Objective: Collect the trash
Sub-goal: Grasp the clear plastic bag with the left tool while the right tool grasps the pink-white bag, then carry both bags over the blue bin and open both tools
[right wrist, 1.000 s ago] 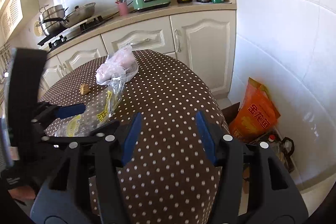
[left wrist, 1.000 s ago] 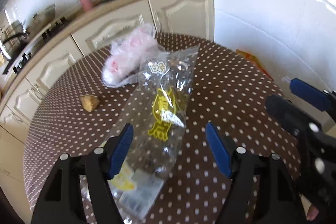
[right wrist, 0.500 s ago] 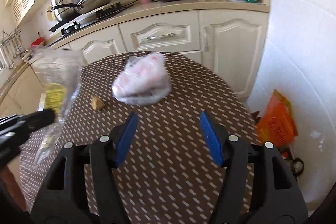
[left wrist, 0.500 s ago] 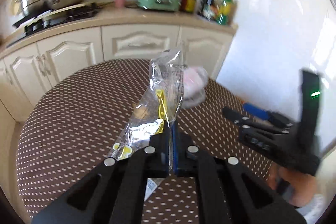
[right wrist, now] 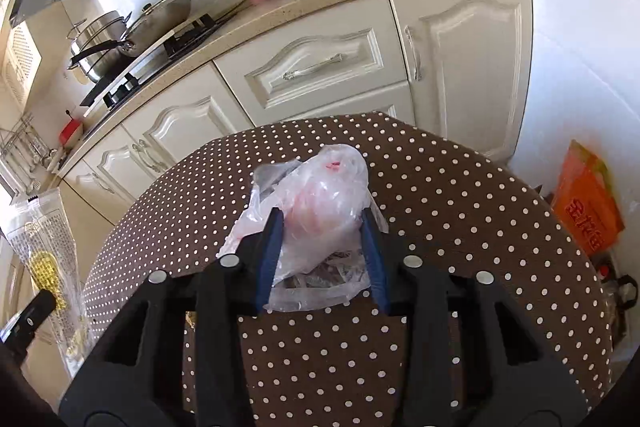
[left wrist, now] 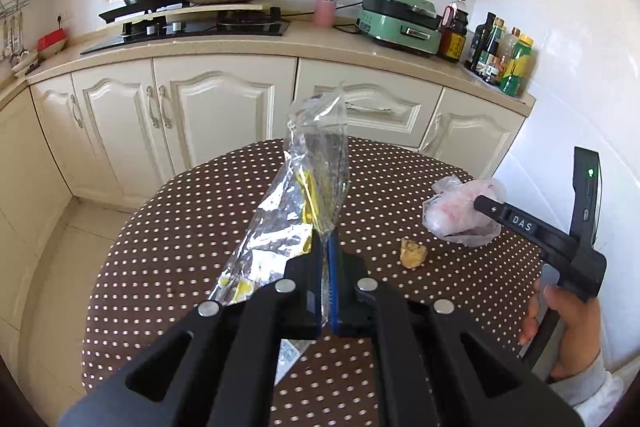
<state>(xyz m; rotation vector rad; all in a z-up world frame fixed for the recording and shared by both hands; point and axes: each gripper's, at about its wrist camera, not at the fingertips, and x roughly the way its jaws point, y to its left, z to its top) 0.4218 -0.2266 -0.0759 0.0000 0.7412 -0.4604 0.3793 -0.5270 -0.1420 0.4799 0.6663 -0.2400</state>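
Left gripper [left wrist: 328,247] clamps a crinkled clear wrapper [left wrist: 308,187] — right gripper [right wrist: 322,239], just closing, squeezes a pinkish bag [right wrist: 320,211].

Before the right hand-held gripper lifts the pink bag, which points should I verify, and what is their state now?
1. Left hand-held gripper shut on the clear wrapper: ok.
2. Wrapper lifted off the table: ok.
3. Pink bag between the right hand-held gripper pads: ok; the jaws have just been closing.
4. Pads pressing firmly on the bag: cannot tell.
5. Small brown scrap collected: not ok, it lies on the table.
6. Trash bin ready: cannot tell, none in view.
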